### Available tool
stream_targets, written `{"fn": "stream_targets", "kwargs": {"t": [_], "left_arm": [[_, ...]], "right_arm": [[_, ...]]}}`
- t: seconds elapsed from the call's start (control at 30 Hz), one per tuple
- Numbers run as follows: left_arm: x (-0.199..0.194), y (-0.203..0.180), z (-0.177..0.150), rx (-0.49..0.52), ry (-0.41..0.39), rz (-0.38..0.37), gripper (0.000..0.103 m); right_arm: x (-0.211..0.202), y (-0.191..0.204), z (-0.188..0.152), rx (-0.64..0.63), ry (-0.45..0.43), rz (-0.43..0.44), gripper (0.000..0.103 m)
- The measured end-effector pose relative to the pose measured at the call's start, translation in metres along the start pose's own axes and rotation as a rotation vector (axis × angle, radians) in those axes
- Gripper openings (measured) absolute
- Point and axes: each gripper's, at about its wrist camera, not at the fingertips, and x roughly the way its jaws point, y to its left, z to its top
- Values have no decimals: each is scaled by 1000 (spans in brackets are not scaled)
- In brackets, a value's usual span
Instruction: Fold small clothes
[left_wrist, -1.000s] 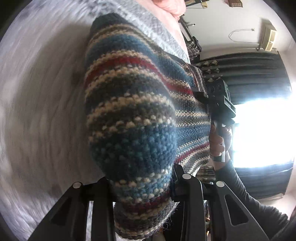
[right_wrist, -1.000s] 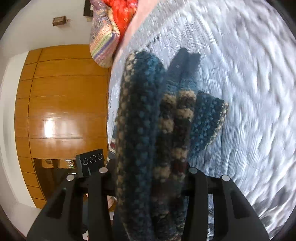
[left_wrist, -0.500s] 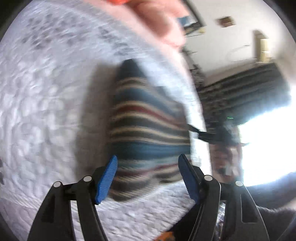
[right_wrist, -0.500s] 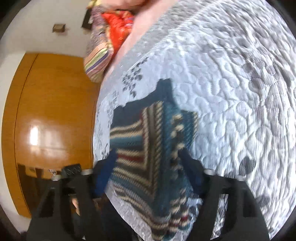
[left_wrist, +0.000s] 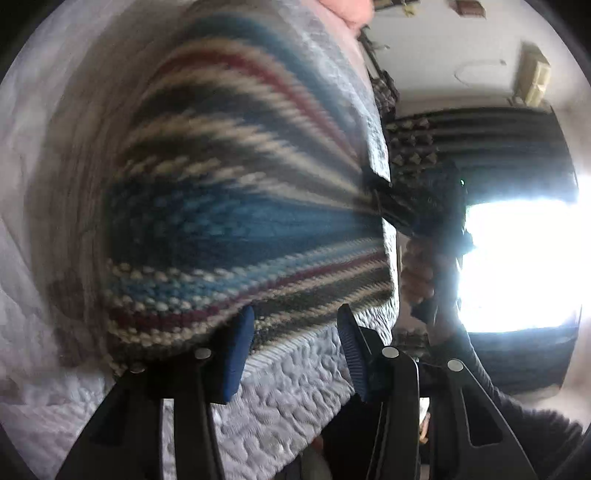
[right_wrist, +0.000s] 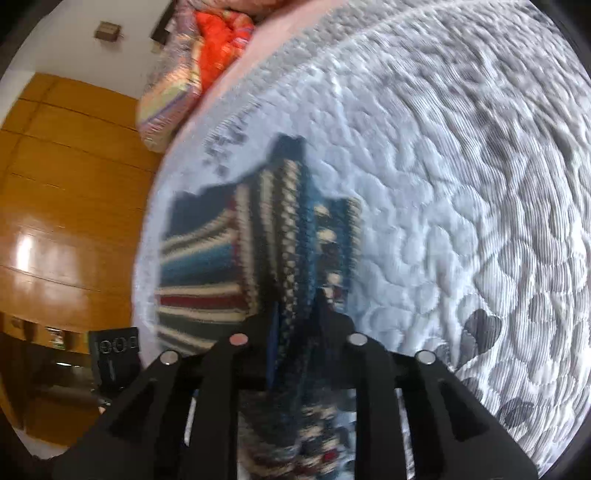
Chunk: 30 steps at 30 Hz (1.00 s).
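A striped knit sweater (left_wrist: 229, 206) in blue, cream, grey and red lies folded on a white quilted bed (left_wrist: 288, 406). My left gripper (left_wrist: 295, 343) stands open at its near edge, and the left blue pad (left_wrist: 240, 347) overlaps the hem. In the right wrist view the sweater (right_wrist: 207, 258) lies flat ahead, with one thick edge of it running down between the fingers. My right gripper (right_wrist: 295, 325) is shut on that edge. The left wrist view shows the right gripper (left_wrist: 417, 206) at the sweater's far side, with a hand (left_wrist: 417, 273) under it.
The quilt (right_wrist: 443, 184) stretches wide to the right of the sweater. Bright folded blankets (right_wrist: 195, 62) sit at the bed's far end. A wooden wardrobe (right_wrist: 66, 221) stands beyond the bed's edge. Dark curtains (left_wrist: 498, 147) frame a bright window (left_wrist: 517, 266).
A second ago both grippers held the sweater up. It then dropped onto the bed with both grippers open. Now the right one has shut on its edge and the left has moved closer.
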Motion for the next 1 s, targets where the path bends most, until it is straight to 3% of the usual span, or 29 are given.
{"fn": "stream_targets", "kwargs": {"t": [0.13, 0.23, 0.3, 0.33, 0.37, 0.4, 0.43, 0.47, 0.5, 0.6, 0.7, 0.73, 0.8, 0.83, 0.9, 1.0], "left_arm": [[-38, -32, 30, 110, -99, -35, 50], [-44, -34, 73, 129, -162, -17, 50], [-36, -31, 94, 135, -169, 49, 50], [-29, -23, 108, 117, -153, 103, 48], [-23, -13, 116, 99, -139, 116, 47], [-17, -1, 122, 68, -130, 113, 42], [-15, 5, 124, 50, -130, 108, 31], [-21, 8, 123, 43, -129, 109, 29], [-26, 8, 123, 43, -125, 110, 29], [-49, -13, 105, 95, -153, 70, 43], [-66, -29, 85, 118, -165, -1, 44], [-65, -29, 77, 119, -154, 4, 44], [-51, -17, 66, 111, -118, 134, 42], [-46, -11, 63, 110, -111, 175, 35], [-44, -5, 61, 87, -131, 173, 29], [-57, -18, 55, 87, -163, 156, 40]], "right_arm": [[-27, 15, 18, -45, -89, -2, 26], [-11, 25, 35, -64, -58, 7, 26], [9, 28, 40, -79, -1, -23, 25], [22, 24, 44, -80, 15, -57, 15], [35, 16, 49, -72, 33, -95, 0], [42, 8, 54, -68, 39, -117, 0], [43, 3, 55, -57, 40, -109, 0], [43, 1, 58, -40, 45, -96, 0], [40, 4, 58, -44, 48, -91, 0], [11, 22, 44, -80, 37, -34, 7], [-5, 32, 17, -112, 57, -2, 7], [-7, 30, 7, -113, 73, 0, 7], [4, 20, -8, -117, 106, -67, 2], [11, 13, -11, -109, 116, -88, 0], [15, 3, -11, -71, 115, -93, 0], [0, 22, -13, -93, 97, -98, 6]]}}
